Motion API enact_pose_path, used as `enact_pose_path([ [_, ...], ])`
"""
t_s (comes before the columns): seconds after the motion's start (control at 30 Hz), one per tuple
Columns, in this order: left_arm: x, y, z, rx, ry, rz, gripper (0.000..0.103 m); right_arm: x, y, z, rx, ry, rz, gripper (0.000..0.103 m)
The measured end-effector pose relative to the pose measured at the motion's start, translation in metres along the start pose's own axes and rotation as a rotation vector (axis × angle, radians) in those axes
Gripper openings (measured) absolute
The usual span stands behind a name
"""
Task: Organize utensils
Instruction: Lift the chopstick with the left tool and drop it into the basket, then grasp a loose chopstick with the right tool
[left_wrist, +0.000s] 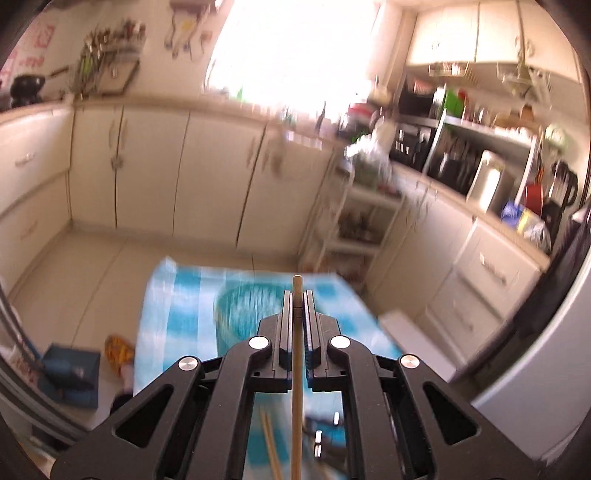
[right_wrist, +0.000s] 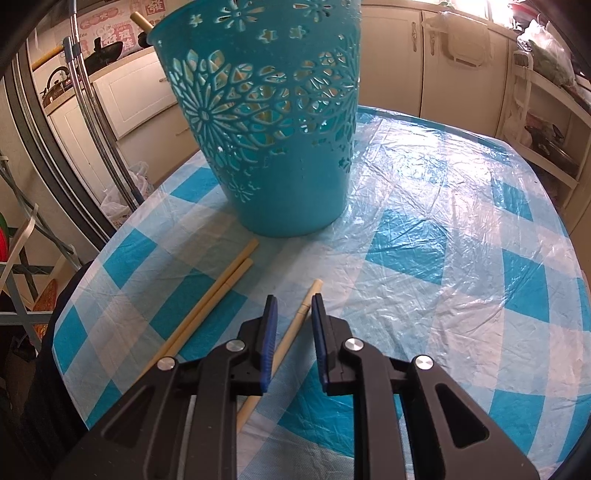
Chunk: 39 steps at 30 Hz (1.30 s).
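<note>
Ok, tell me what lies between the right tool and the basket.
Right wrist view: one chopstick runs between the open right tool fingers, its tip pointing toward the basket. Past that tip, only bare checked cloth.

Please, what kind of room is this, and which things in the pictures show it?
Most likely a home kitchen. Cream cabinets run along the walls, a countertop is crowded with appliances, and a dark pan sits at the far left. The work happens on a table with a blue checked cover.

L cam high over table (left_wrist: 177, 314), R cam low, close; both see basket (right_wrist: 273, 122).
</note>
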<state>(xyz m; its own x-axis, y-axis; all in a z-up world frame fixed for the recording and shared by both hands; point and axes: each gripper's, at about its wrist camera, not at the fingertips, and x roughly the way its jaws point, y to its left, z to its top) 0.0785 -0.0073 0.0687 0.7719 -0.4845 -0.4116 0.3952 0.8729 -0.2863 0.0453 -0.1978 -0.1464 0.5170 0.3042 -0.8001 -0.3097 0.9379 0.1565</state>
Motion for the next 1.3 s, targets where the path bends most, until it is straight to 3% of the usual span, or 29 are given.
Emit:
enact_pose_path([
  [0.27, 0.045, -0.007, 0.053, -0.027, -0.186, 0.089, 0.005, -0.002, -0.008, 0.000, 0.035, -0.004, 0.038, 0.020],
  [0.57, 0.092, 0.002, 0.063, -0.049, -0.265, 0.188, 0.005, -0.007, -0.019, 0.000, 0.070, -0.006, 0.096, 0.024],
  [1.03, 0.107, 0.005, 0.028, -0.012, -0.243, 0.239, 0.005, -0.007, -0.015, 0.000, 0.060, -0.006, 0.113, 0.032],
  [1.3, 0.109, 0.005, 0.007, 0.026, -0.163, 0.246, 0.005, -0.008, -0.015, 0.000, 0.059, -0.006, 0.112, 0.032],
])
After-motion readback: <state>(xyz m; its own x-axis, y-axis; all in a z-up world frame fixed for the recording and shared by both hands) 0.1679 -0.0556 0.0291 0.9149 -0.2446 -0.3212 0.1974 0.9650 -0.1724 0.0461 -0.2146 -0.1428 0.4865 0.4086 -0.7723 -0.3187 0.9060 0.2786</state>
